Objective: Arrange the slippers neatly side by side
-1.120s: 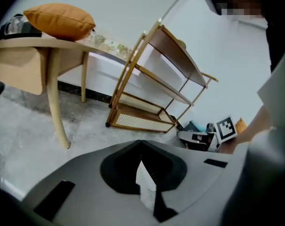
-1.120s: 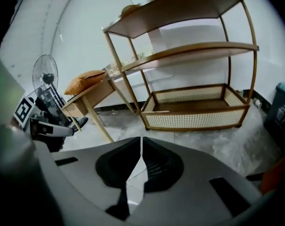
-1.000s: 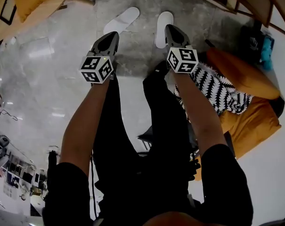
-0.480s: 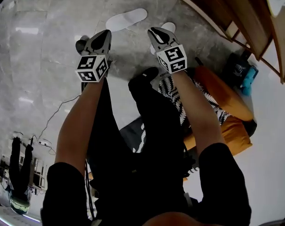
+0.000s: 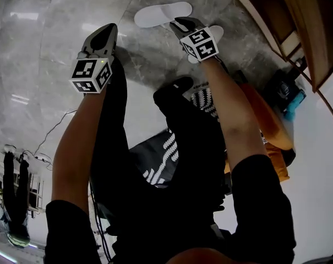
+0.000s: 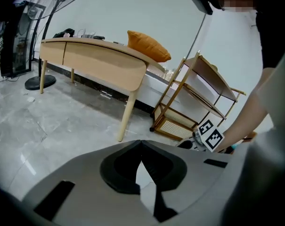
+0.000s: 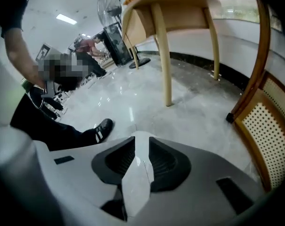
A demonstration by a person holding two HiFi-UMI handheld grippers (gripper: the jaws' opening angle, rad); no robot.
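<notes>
On the grey floor [image 5: 45, 65] a white slipper [image 5: 158, 14], likely soft and light, is pinched at its edge by the right tool [image 5: 178, 22], the left tool [image 5: 104, 31] being closed on nothing.

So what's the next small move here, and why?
Probably the right gripper should turn the slipper it pinches, seen white between its jaws, to lie parallel beside the other slipper. The two now lie at an angle; the left gripper is shut and empty.

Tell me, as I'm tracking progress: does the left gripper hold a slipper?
No, the left gripper has its jaws closed tip to tip with nothing between them.
</notes>
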